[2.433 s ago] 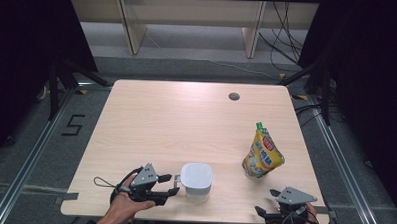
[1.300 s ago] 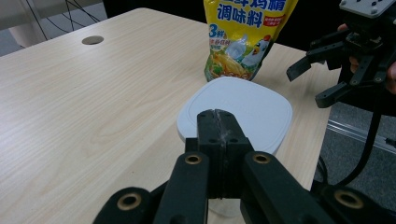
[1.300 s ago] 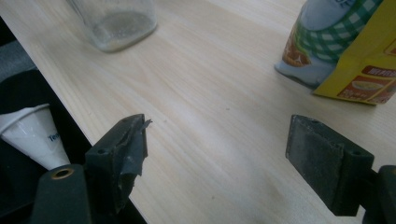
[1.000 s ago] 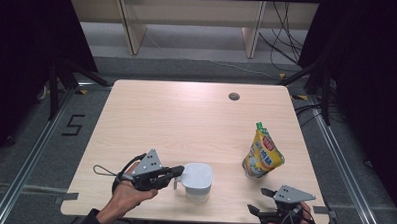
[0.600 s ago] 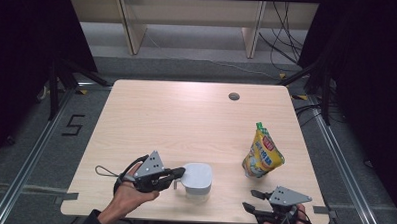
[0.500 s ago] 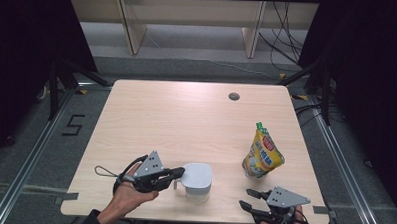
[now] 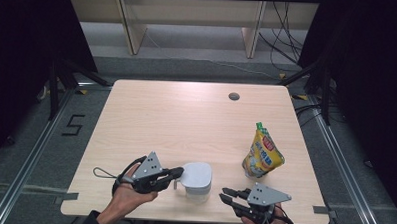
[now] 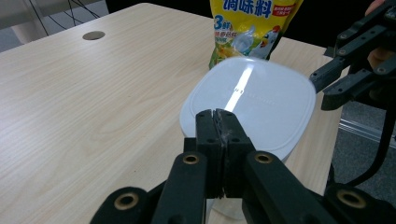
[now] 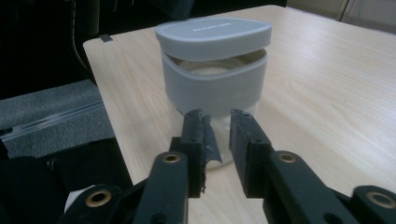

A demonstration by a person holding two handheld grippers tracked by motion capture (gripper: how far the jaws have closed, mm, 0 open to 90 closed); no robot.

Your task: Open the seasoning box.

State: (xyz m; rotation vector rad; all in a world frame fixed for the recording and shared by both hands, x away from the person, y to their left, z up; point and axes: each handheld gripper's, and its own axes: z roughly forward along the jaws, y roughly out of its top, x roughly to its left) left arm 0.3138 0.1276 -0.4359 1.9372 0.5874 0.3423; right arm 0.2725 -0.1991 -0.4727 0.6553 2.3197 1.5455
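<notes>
R claw [image 7: 227,194] nearer jar [image 7: 197,182], jaws closing, empty.

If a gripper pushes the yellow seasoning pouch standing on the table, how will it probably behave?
The yellow pouch stands upright on a narrow base and leans slightly, so it would probably tip over rather than slide. Its body looks like soft, bulging film, so it should dent under jaw pressure. The glossy surface, seen in the left gripper view, may be somewhat slippery.

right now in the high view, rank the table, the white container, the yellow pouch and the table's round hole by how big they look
1. table, largest by far
2. white container and yellow pouch: they look close in size, and the pouch stands tilted, so no ranking between them
3. round hole, smallest
</notes>
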